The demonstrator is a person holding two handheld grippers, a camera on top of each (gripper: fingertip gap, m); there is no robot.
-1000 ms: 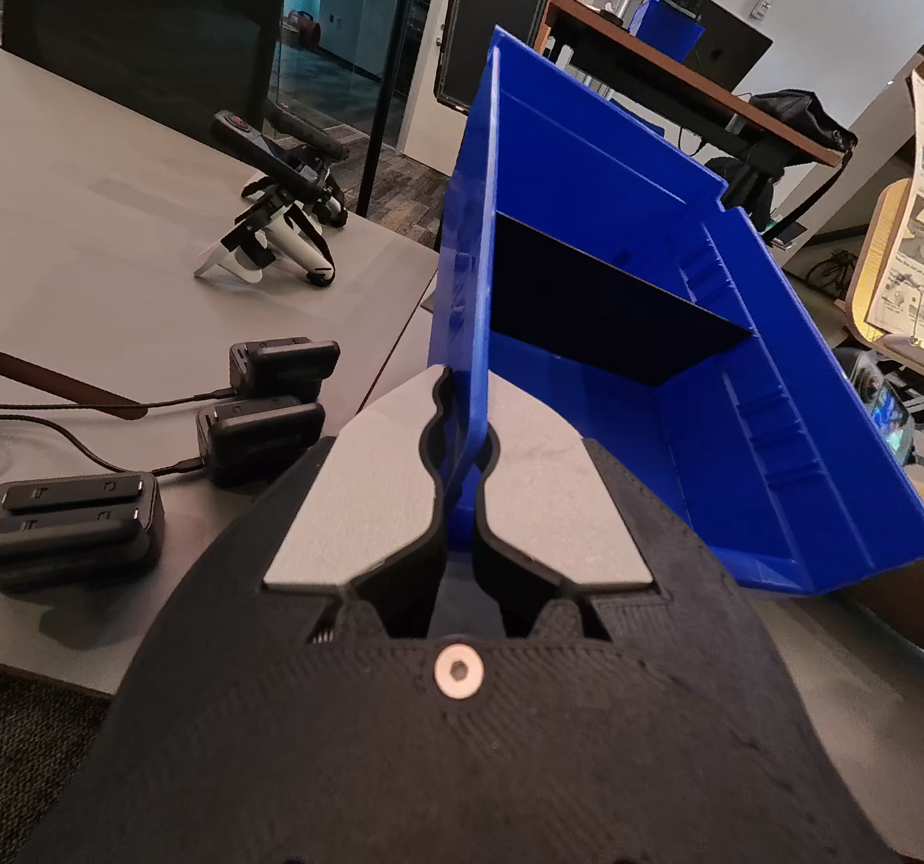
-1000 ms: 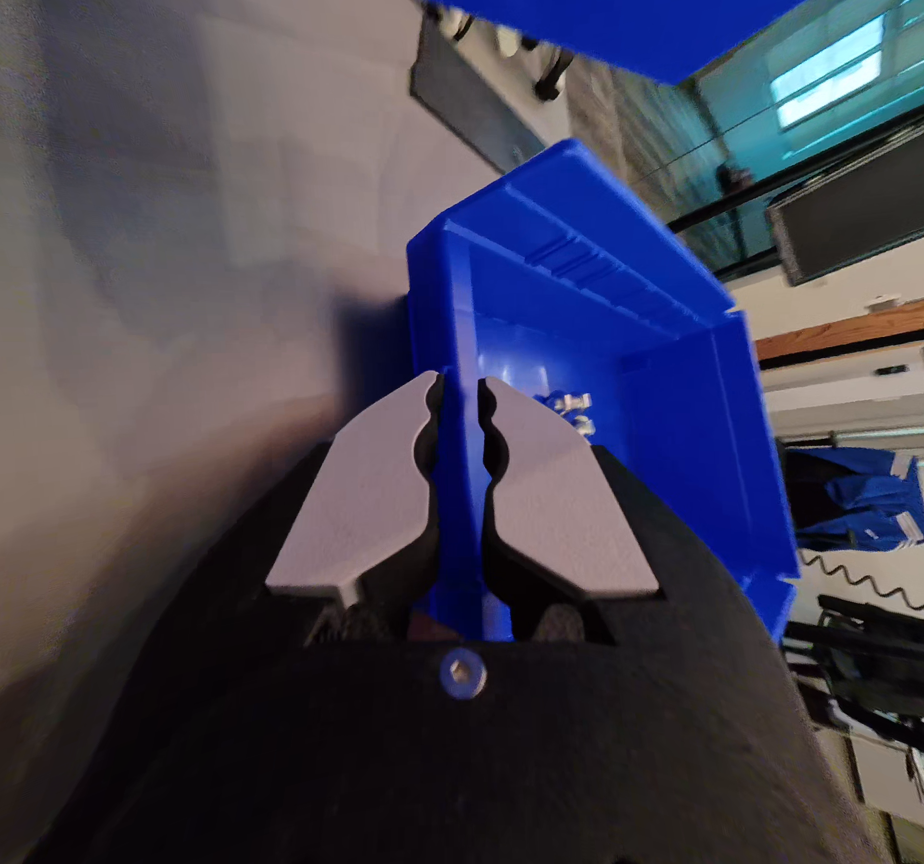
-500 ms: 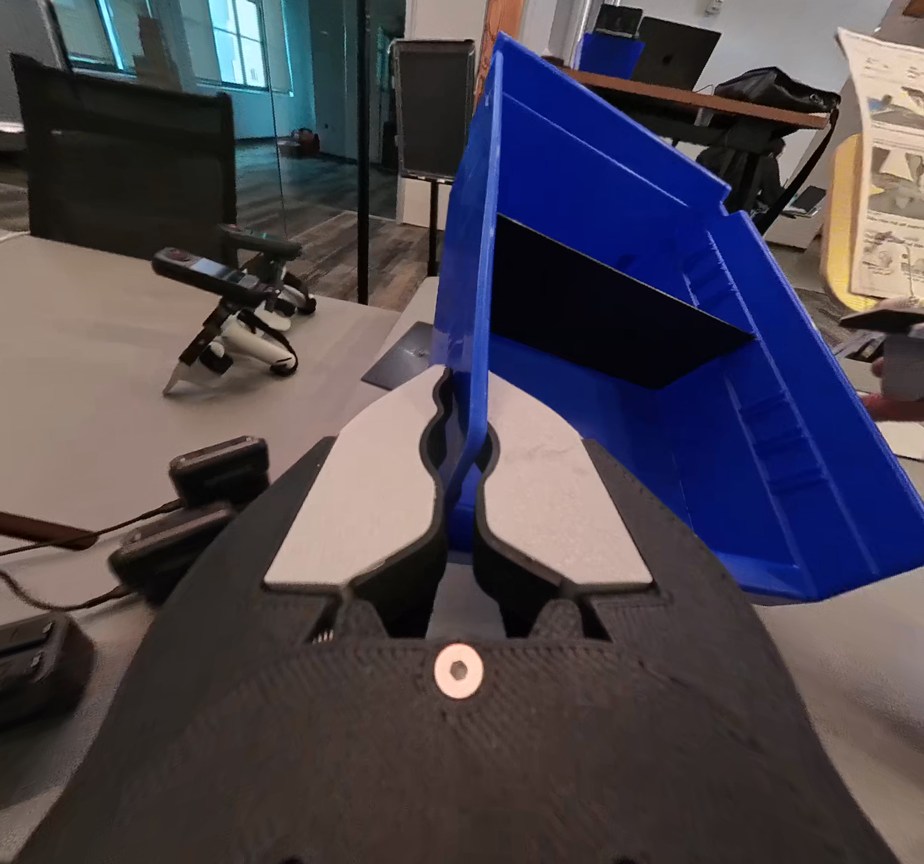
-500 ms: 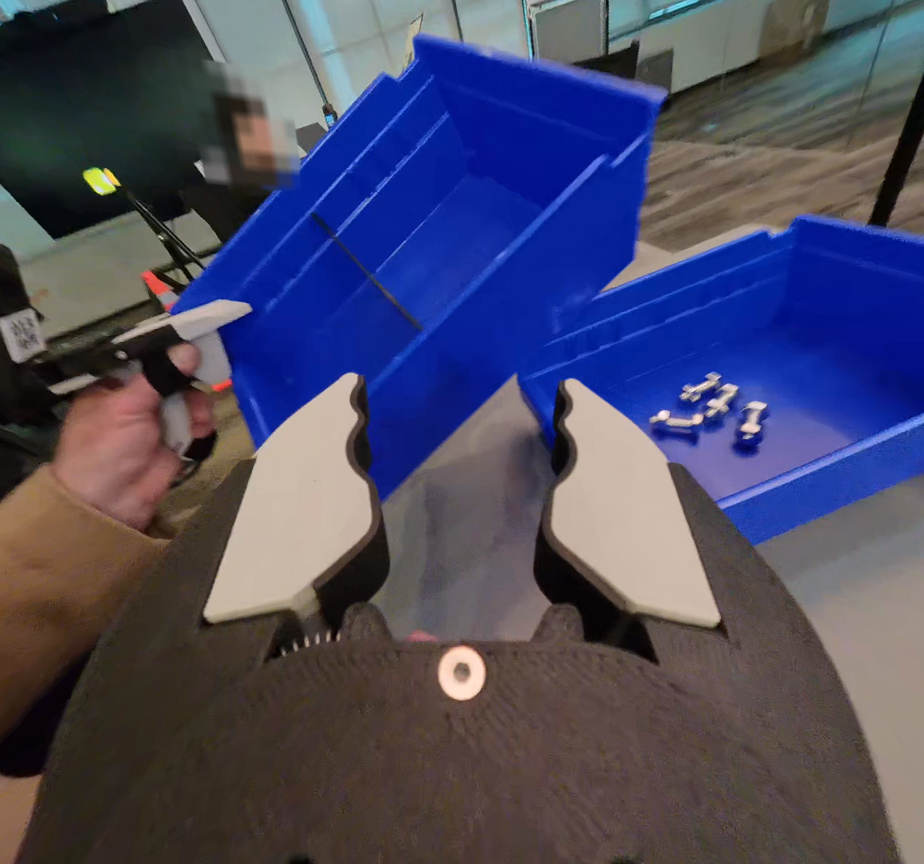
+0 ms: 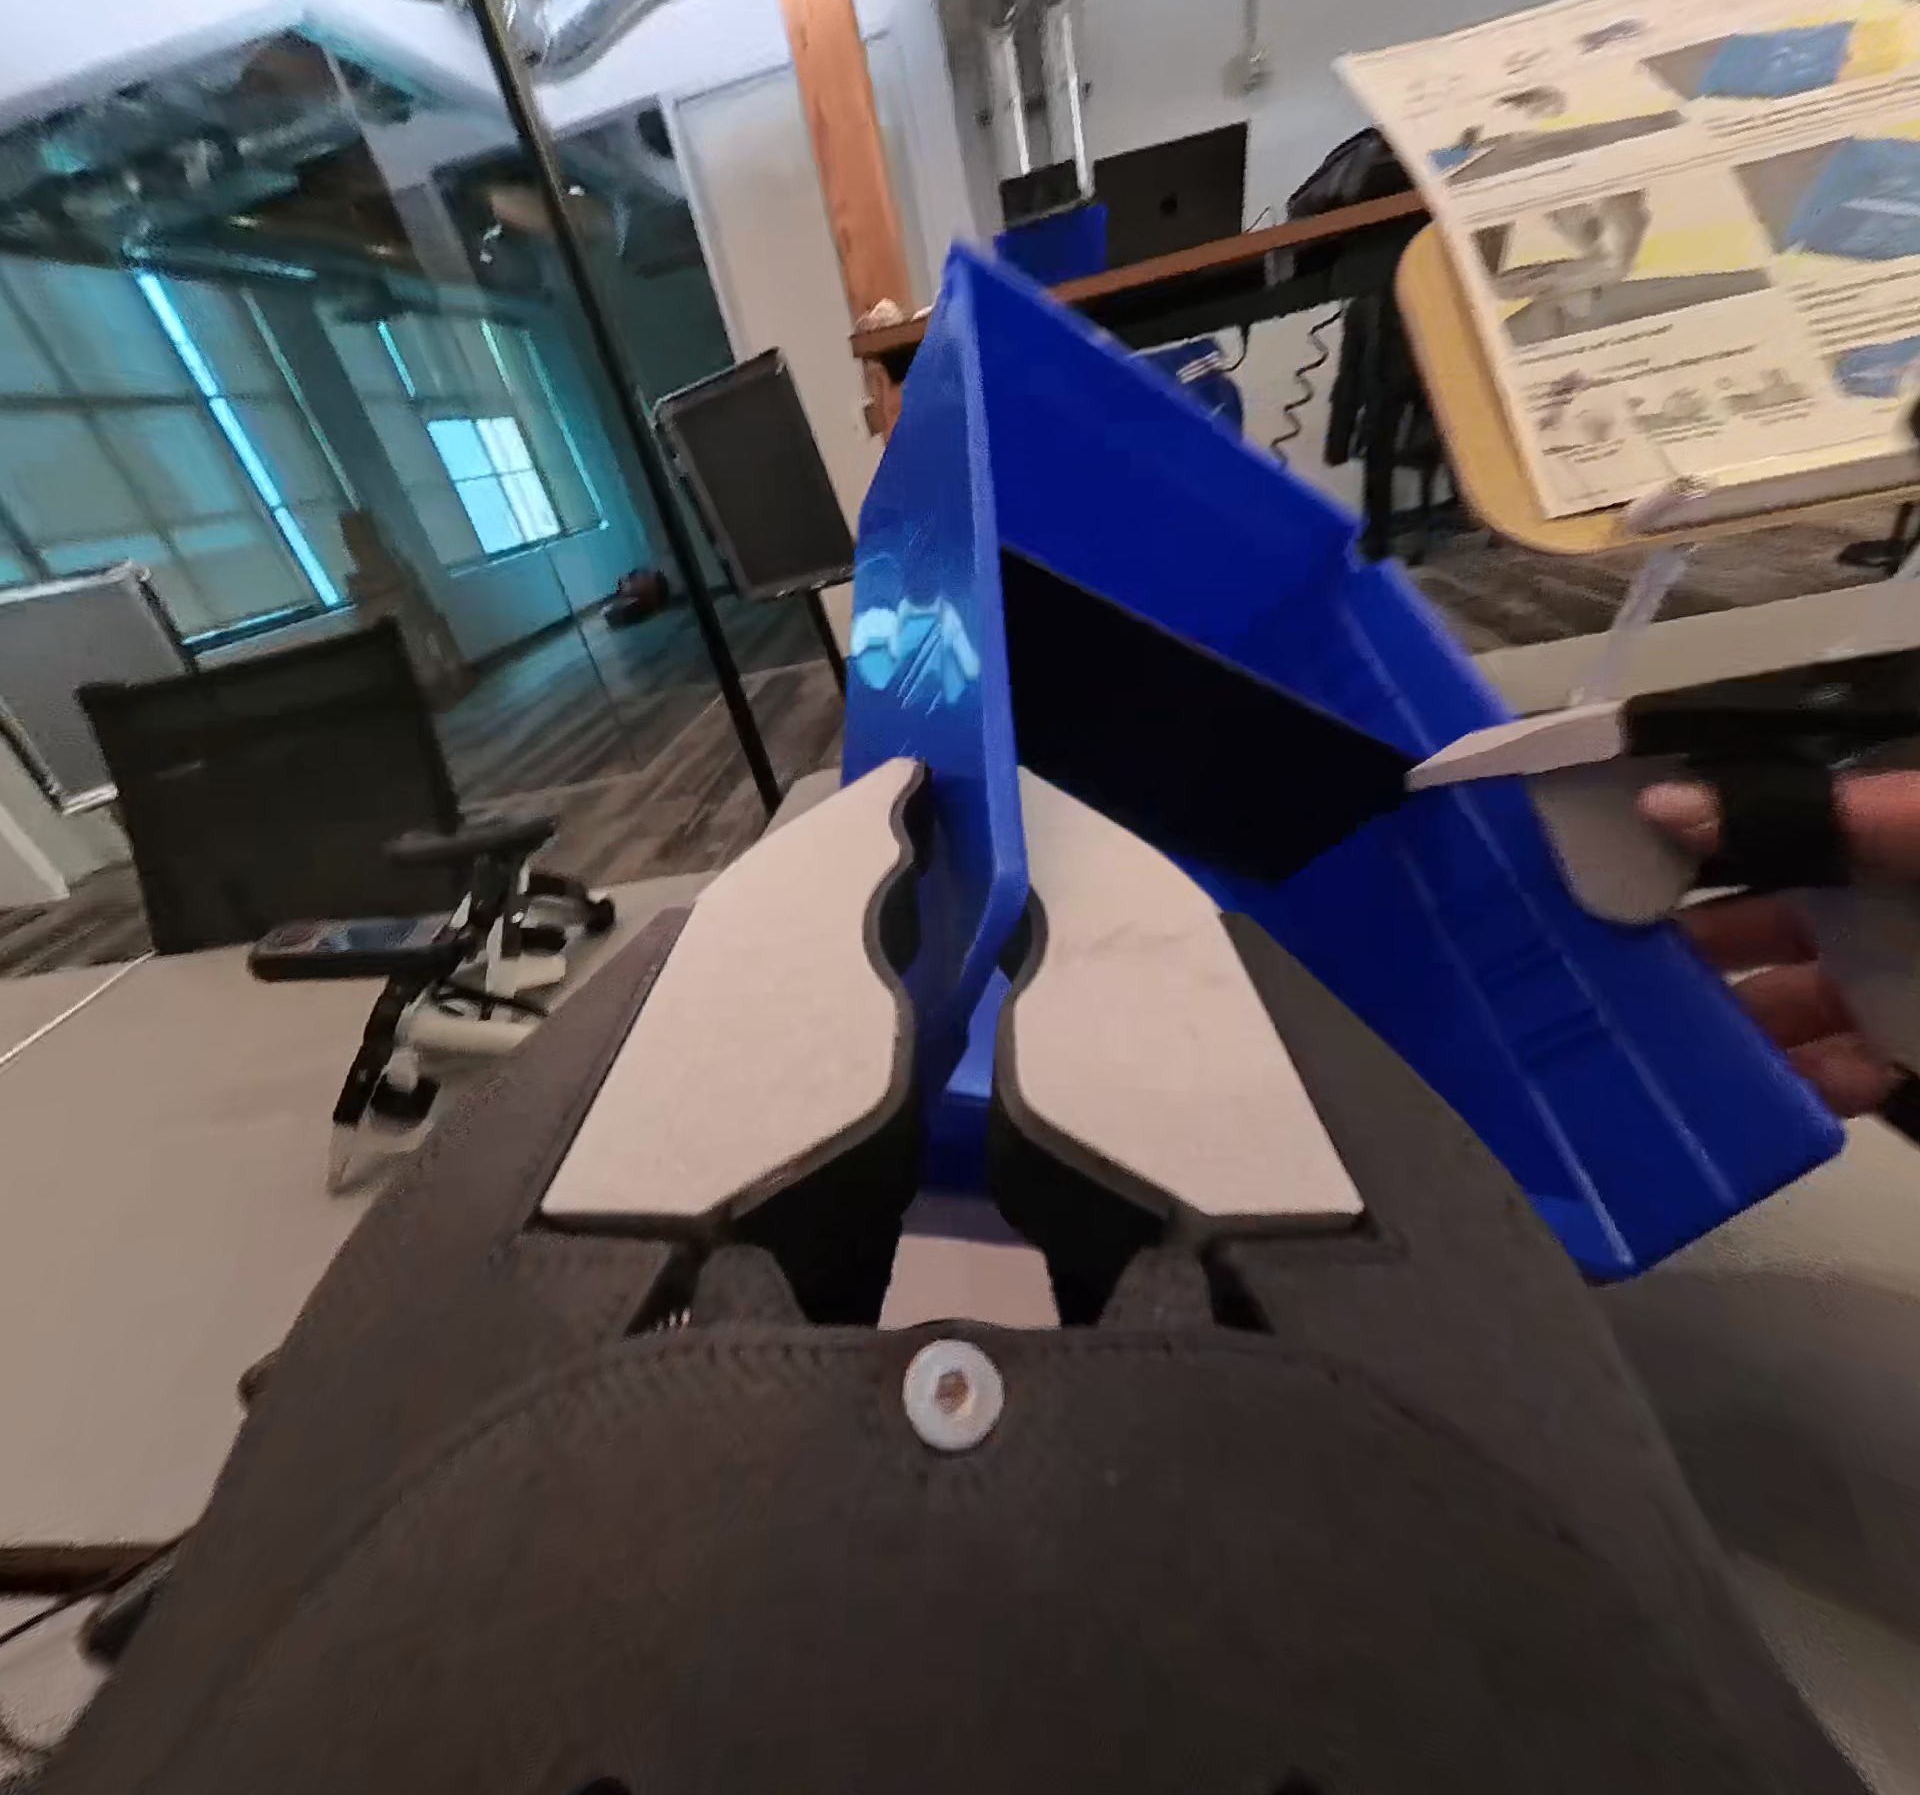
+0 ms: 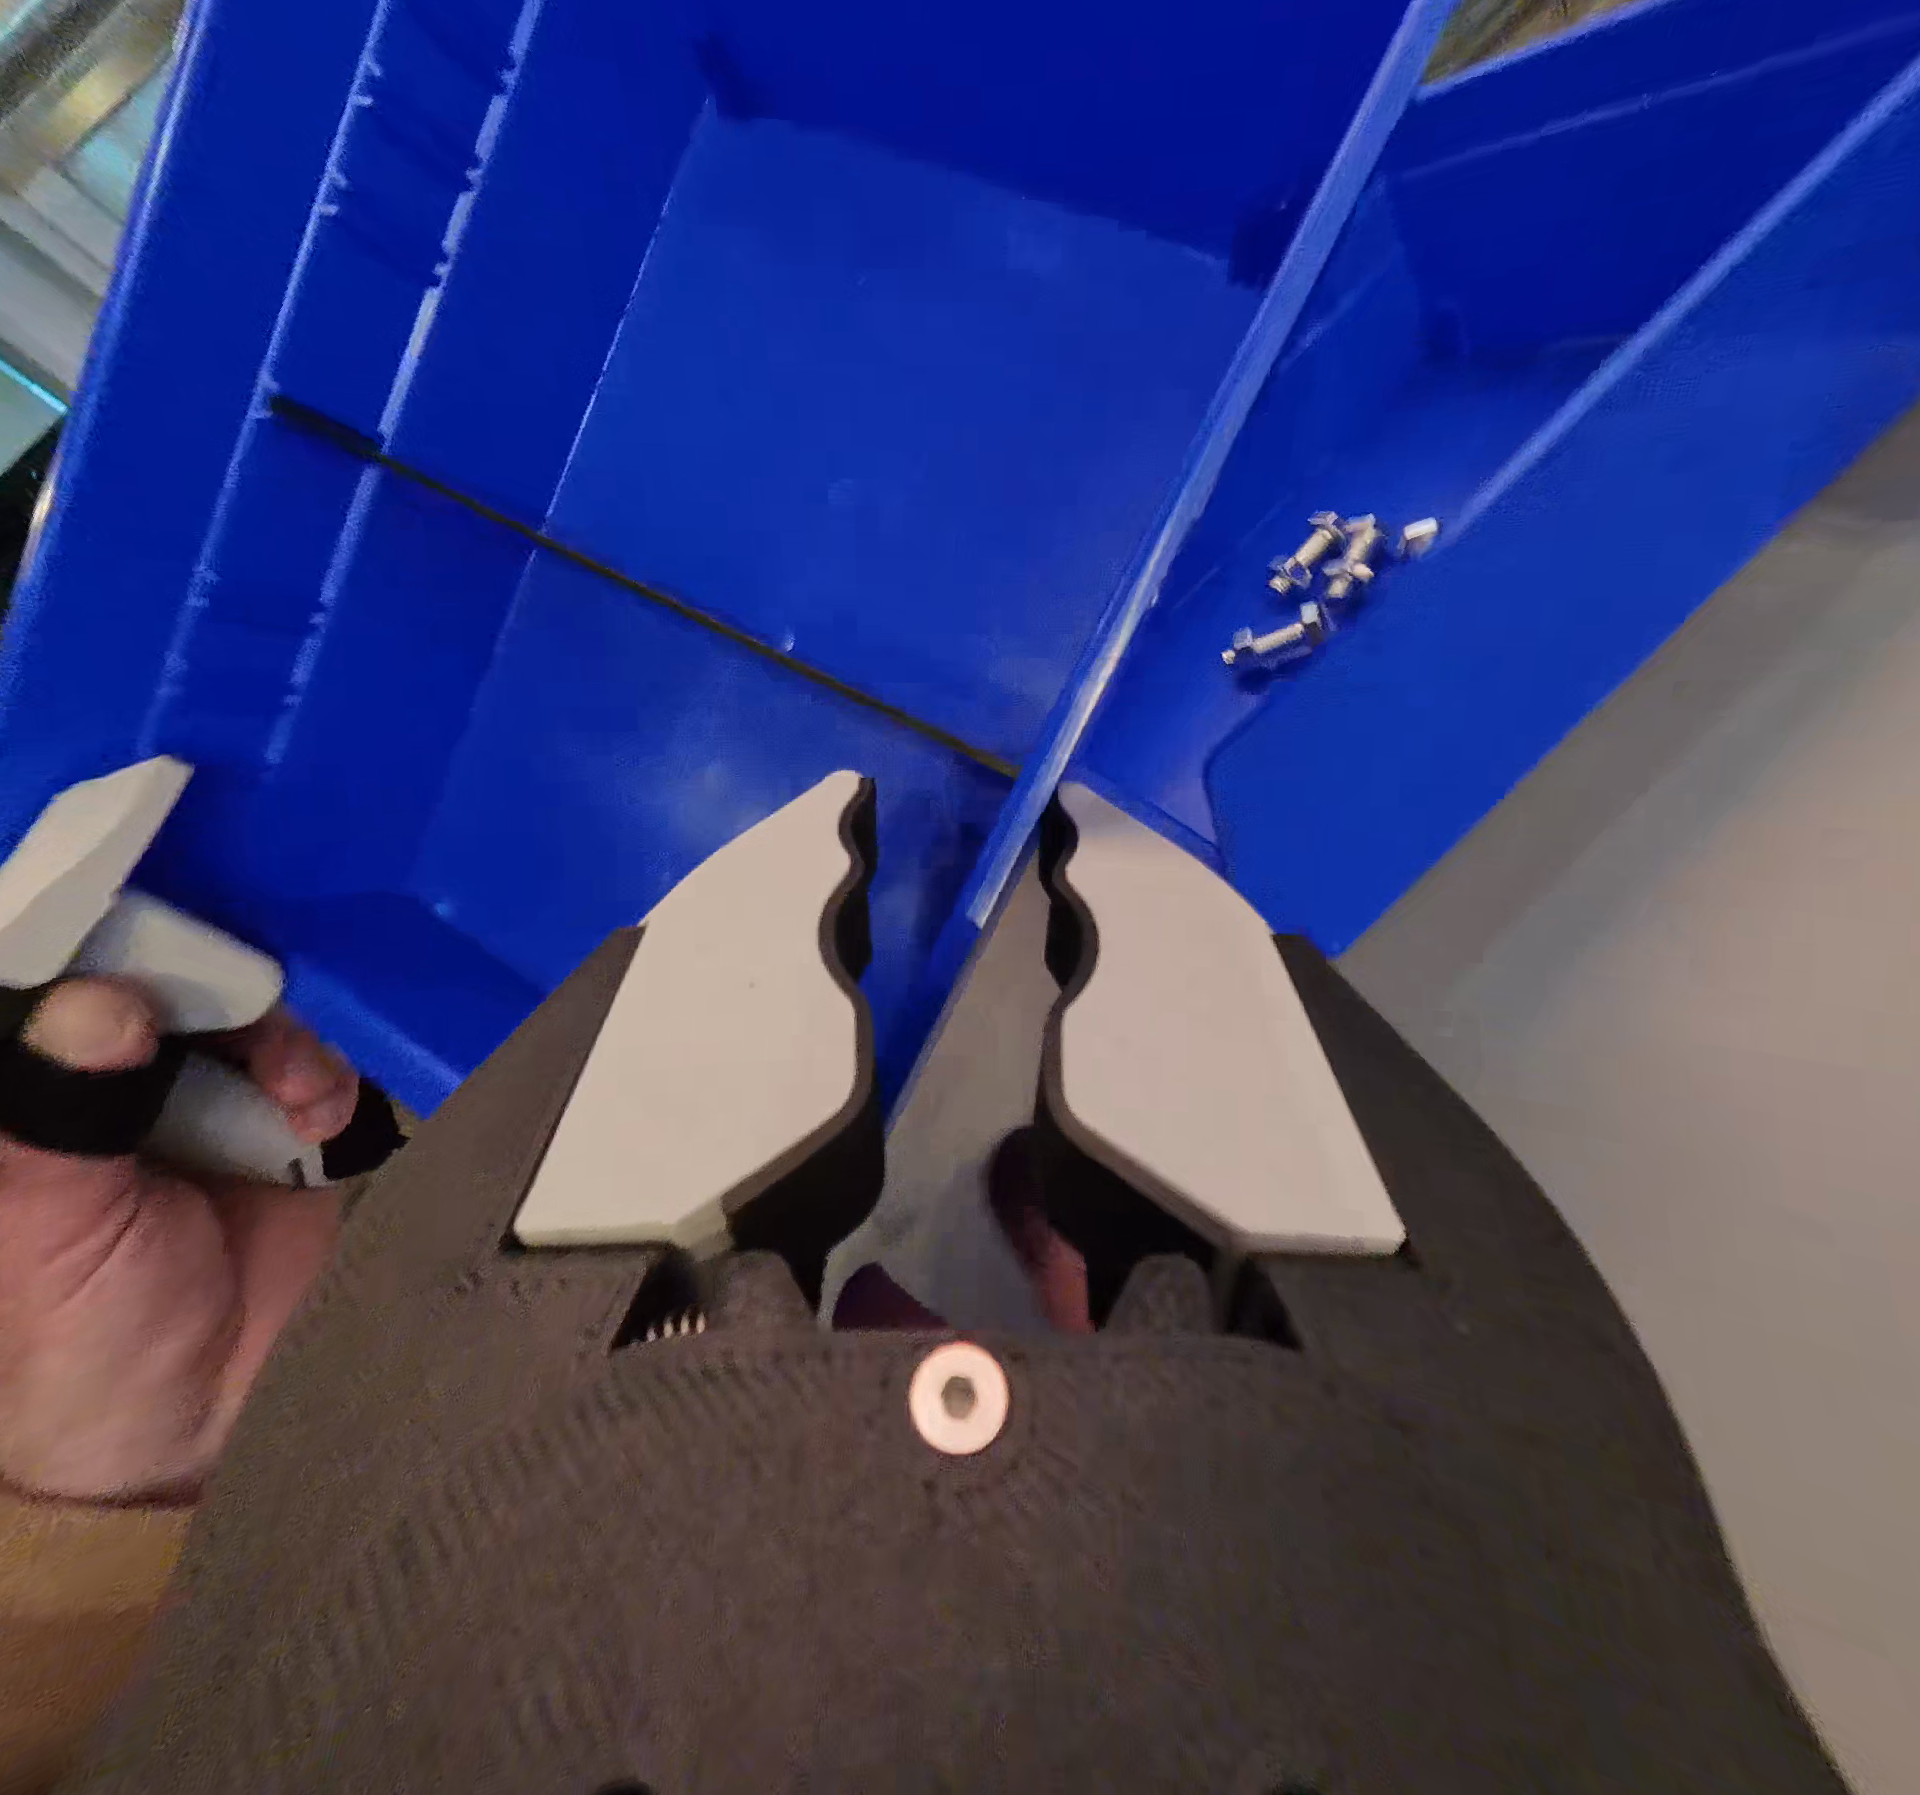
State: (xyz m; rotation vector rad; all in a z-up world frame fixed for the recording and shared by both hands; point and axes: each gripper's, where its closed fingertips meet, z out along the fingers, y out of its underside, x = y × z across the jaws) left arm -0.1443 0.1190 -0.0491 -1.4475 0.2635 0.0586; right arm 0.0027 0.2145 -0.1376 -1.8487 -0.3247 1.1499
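While the left gripper (image 5: 971, 924) stays clamped on the side wall of the blue bin (image 5: 1195, 540), that bin hangs tilted above the grey table (image 5: 156, 1122), its black divider (image 5: 1164, 717) standing across the inside. The right gripper (image 6: 956, 862) is parted, its fingers straddling the bin's other wall without pinching it. Just beyond, a second blue bin (image 6: 1662, 311) holds small metal bolts (image 6: 1325, 571).

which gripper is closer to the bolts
Right. The right gripper is open astride one wall of the tilted bin, beside the second bin holding the bolts. The left gripper clamps the tilted bin's opposite wall, farther off.
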